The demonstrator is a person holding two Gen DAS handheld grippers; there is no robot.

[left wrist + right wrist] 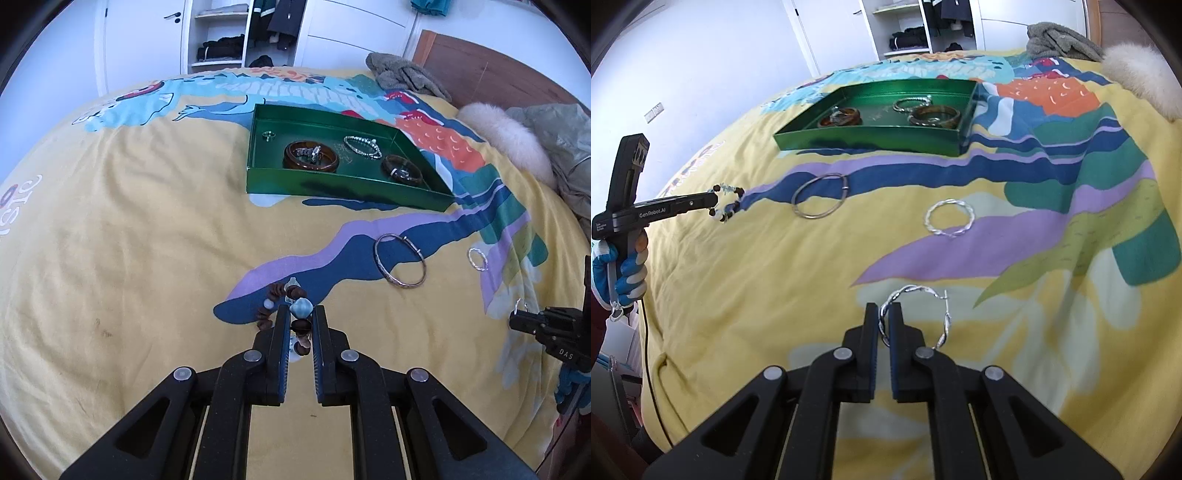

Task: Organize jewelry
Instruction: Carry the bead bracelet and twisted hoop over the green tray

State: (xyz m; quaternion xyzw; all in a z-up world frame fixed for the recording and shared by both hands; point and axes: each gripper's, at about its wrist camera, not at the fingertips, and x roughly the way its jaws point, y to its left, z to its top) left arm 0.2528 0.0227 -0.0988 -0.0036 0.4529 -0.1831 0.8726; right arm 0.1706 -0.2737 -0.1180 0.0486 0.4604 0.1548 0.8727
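Left wrist view: my left gripper (301, 317) is clamped on a beaded bracelet (280, 310) of brown and pale blue beads, with the green tray (343, 184) at twelve o'clock and a plain silver bangle (400, 264) on the bedspread (129, 240) at two o'clock. In the right wrist view, my right gripper (883, 314) pinches a twisted silver hoop (916, 317); another twisted hoop (949, 218) lies at one o'clock.
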